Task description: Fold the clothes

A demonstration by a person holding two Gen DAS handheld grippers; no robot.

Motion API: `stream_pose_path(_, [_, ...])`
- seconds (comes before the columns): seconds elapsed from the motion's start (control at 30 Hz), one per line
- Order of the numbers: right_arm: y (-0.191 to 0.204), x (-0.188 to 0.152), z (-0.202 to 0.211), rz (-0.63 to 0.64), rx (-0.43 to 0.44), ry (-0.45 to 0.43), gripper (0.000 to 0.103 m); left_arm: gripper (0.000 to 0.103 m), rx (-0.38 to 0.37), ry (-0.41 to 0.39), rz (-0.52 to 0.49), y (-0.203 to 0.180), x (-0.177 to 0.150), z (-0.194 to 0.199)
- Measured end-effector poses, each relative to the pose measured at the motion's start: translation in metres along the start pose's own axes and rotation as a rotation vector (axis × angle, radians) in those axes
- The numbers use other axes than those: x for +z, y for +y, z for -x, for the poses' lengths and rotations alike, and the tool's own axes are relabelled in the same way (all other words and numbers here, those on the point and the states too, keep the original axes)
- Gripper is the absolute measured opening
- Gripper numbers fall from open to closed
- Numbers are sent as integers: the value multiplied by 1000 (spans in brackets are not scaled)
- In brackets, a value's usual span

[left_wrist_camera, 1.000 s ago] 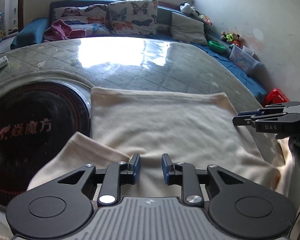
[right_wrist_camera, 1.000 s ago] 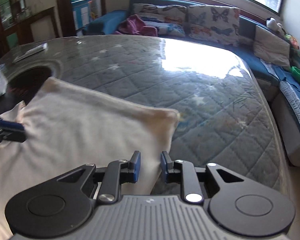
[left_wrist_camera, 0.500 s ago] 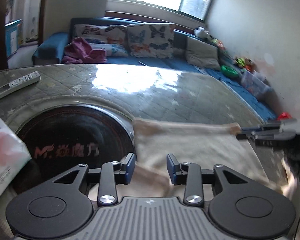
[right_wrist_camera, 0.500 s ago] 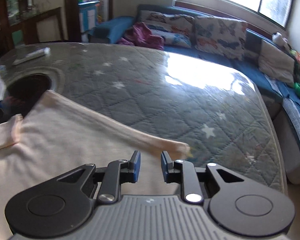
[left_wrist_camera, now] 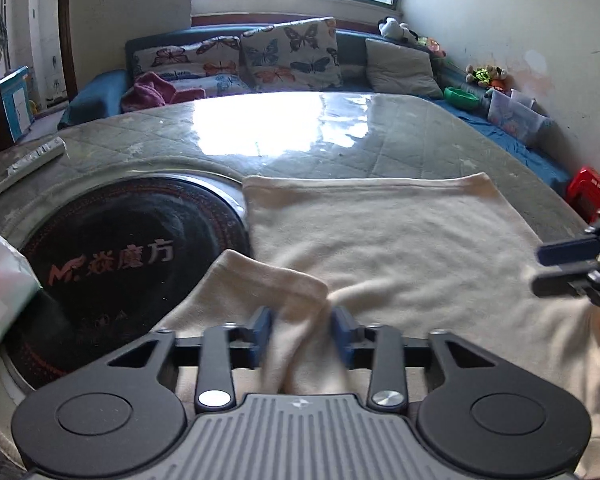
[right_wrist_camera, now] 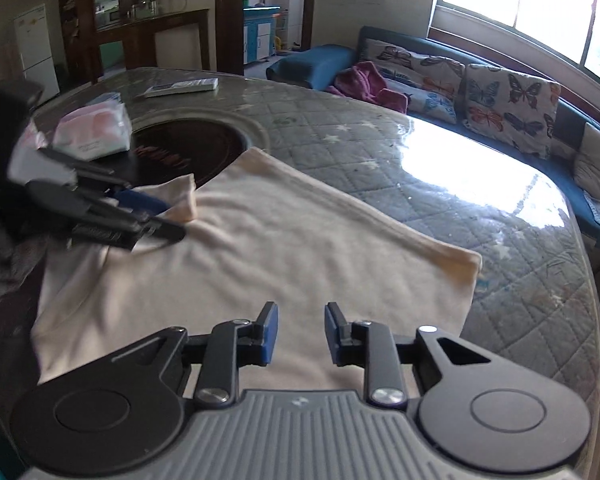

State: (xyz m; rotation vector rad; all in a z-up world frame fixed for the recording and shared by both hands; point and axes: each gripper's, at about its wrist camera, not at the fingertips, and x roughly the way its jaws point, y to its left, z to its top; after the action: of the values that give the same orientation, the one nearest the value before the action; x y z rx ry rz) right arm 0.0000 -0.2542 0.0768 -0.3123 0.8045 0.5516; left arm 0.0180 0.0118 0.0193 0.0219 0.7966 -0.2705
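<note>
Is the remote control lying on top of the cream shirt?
No, the remote control lies on the quilted table far beyond the cream shirt, past the dark round hob.

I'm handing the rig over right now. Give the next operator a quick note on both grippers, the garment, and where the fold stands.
Left gripper: open, with a bunched sleeve of the cream garment between its fingers, not clamped.
Right gripper: open and empty, over the garment's near side.
Garment: spread flat on the quilted table, one corner over the dark round inset.
Done: garment laid out.
Left: fold sleeves in, then the body.
</note>
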Motion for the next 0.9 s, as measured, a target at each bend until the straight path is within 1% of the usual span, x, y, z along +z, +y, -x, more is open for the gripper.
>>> stream_pose_path(0.07, [4, -4, 4, 5, -3, -1, 29, 15, -6, -10, 28, 9, -1, 3])
stream_pose_path(0.1, [5, -6, 6, 5, -4, -1, 29, 8, -10, -24, 48, 14, -1, 8])
stream_pose_path(0.2, [7, -9, 8, -3, -6, -3, 29, 5, -19, -65, 109, 29, 0, 23])
stream_pose_path(0.3, [9, -12, 10, -11, -3, -2, 29, 3, -17, -135, 186, 49, 0, 50])
stream_pose_path(0.4, [13, -17, 12, -9, 0, -1, 29, 3, 11, -206, 250, 70, -6, 83])
stream_pose_path(0.5, [16, -20, 14, -12, 8, 0, 29, 3, 59, -260, 308, 93, -17, 115])
stream_pose_path(0.63, [31, -22, 16, 13, 45, 4, 29, 3, 143, -253, 360, 118, -42, 136])
stream_pose_path(0.77, [57, -18, 17, 63, 132, 8, 29, 3, 227, -244, 410, 143, -65, 155])
stream_pose_path(0.9, [102, -12, 11, 175, 254, 11, 29, 3, 248, -227, 449, 151, -81, 151])
